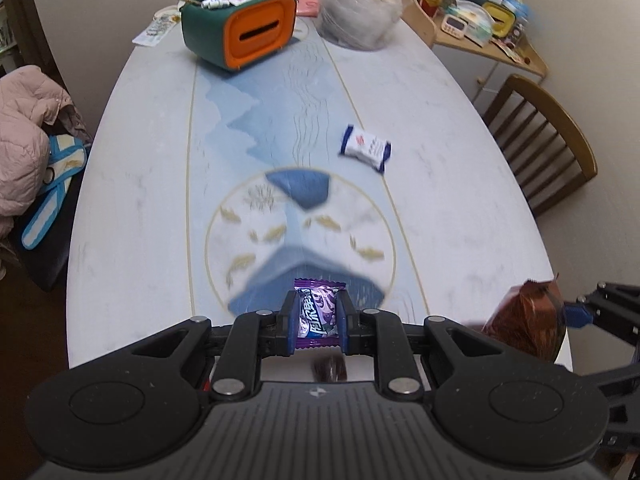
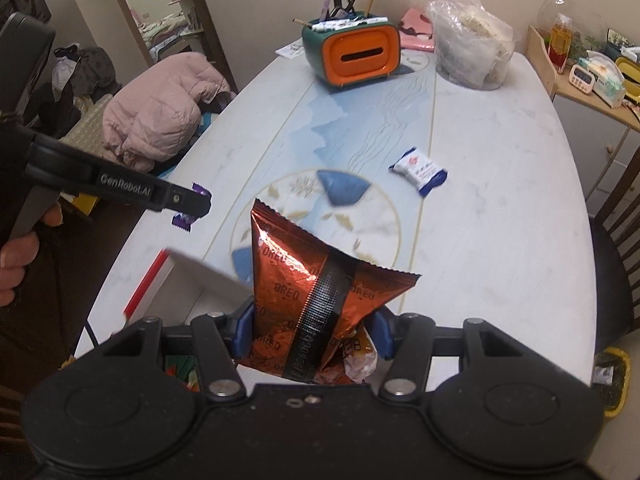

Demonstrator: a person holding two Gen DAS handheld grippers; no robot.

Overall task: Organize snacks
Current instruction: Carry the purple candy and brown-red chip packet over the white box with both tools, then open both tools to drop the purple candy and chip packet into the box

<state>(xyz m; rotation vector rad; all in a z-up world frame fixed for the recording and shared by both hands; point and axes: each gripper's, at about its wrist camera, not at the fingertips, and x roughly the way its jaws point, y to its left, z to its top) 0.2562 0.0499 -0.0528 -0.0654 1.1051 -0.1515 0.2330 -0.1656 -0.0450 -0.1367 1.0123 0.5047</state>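
Note:
My left gripper (image 1: 319,312) is shut on a small purple candy wrapper (image 1: 319,314), held above the near end of the table; the right wrist view shows the same purple candy (image 2: 188,216) in the left gripper (image 2: 192,204) at the left. My right gripper (image 2: 314,328) is shut on a copper-red Oreo packet (image 2: 316,280), which stands up between the blue pads. That Oreo packet (image 1: 528,320) also shows at the right edge of the left wrist view. A white and blue snack packet (image 1: 366,148) (image 2: 419,171) lies alone on the table, right of the centre.
The table (image 1: 460,200) has a blue and white patterned top. At its far end stand a green and orange box (image 1: 240,32) with pens and a clear plastic bag (image 1: 356,12). A wooden chair (image 1: 540,136) stands at the right, a pink jacket (image 2: 156,112) at the left.

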